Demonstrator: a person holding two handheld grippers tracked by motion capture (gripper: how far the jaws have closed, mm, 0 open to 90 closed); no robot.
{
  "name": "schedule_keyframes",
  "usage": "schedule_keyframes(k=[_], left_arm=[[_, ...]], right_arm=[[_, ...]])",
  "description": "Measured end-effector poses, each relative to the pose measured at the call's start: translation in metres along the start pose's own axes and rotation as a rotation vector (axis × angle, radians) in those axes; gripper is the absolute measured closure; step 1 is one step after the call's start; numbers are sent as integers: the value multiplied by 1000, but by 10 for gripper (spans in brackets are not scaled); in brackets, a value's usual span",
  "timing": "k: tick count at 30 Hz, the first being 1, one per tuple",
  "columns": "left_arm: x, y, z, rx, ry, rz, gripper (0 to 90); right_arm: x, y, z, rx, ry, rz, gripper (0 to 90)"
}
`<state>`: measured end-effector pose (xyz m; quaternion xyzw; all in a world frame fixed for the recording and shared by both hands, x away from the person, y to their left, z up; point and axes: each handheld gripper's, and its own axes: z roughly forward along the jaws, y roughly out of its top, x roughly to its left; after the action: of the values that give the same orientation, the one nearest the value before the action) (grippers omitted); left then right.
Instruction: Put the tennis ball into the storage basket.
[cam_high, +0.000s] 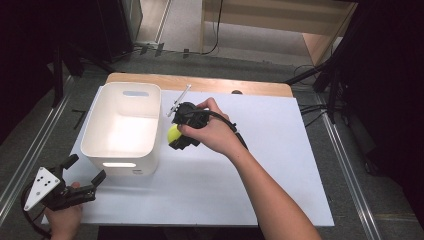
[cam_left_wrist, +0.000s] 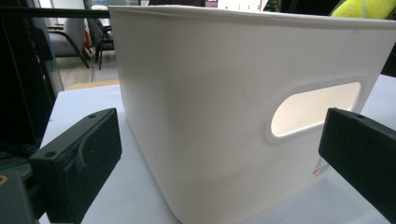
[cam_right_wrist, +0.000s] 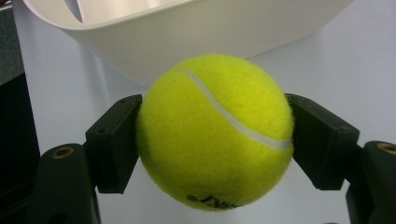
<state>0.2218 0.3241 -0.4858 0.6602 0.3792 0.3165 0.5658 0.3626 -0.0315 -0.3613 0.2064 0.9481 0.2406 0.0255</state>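
Fingers (cam_right_wrist: 114, 144) around tennis ball (cam_right_wrist: 215, 130); print unreadable

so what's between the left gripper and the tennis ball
The white bin stands between the left gripper and the tennis ball, seen in the high view.

One tennis ball (cam_right_wrist: 215, 133), yellow-green with a white seam, sits just beside the bin. One white plastic bin (cam_high: 121, 131) stands on the table, and it has two cut-out handle slots that can be seen, one in its near wall and one in its far wall. One white sheet (cam_high: 260, 170) lies under the bin. Two grippers are in use: one (cam_high: 85, 172) near the bin's front corner, one (cam_high: 176, 137) at the bin's side.
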Motion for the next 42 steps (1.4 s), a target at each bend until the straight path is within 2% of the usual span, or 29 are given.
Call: schedule_keyframes(k=[2,3,8,11,16,18,19,31,42], left_arm=[[0,0,0,3,0,5,0],[1,0,-1,3,2,4,0],[0,0,0,1,1,5,0],[0,0,0,0,1,4,0],[0,0,0,0,0,4,0],[0,0,0,2,0,5,0],[0,0,0,1,1,5,0],[-1,0,0,2,2,6,0],[-1,0,0,5,1,7,0]], right_arm=[[-1,2,0,-3,0,-26,228],[1,3,-1,-1,1,-10,228],[1,8,-4,-11,3,-29,228],[3,11,-7,-6,2,-14,228],[2,15,-11,-3,3,-37,228],[4,17,-12,-7,2,-27,228],[3,18,-13,-5,2,-41,228],[7,31,-21,-11,1,-47,228],[11,45,-26,-29,0,-76,228]])
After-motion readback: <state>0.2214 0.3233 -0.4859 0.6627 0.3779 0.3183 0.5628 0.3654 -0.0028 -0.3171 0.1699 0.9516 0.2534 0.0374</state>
